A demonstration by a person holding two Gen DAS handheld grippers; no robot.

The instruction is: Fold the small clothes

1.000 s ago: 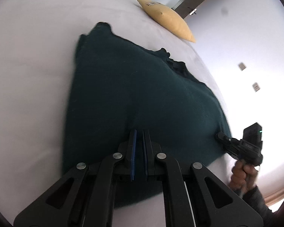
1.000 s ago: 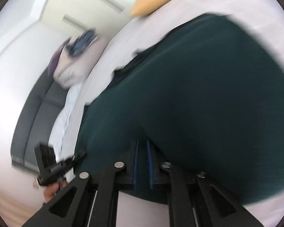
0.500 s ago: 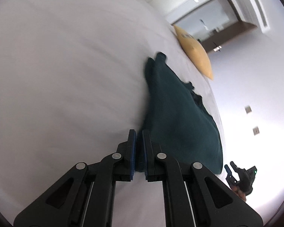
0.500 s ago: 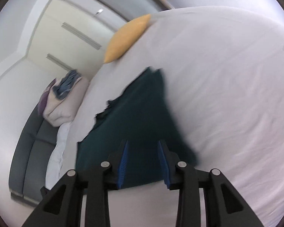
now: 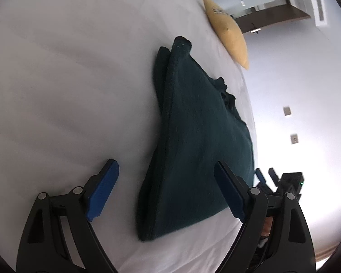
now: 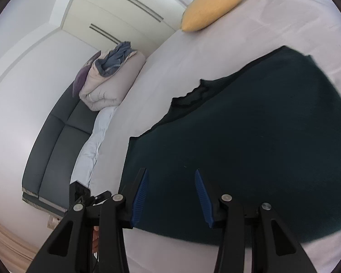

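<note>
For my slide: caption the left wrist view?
Open left tool over folded dark green garment on white bed.

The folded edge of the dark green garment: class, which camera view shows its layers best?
The left wrist view. The dark green garment lies doubled on the white bed, its stacked edges visible along the left side. The right wrist view shows only its broad top and scalloped far edge.

One dark green garment [image 5: 200, 141], one yellow cushion [image 5: 227, 29], two hand-held grippers [image 5: 166, 182].

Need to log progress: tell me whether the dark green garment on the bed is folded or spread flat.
Folded. The dark green garment lies doubled on the white bed; two stacked layers show along its left edge and far corner.
</note>
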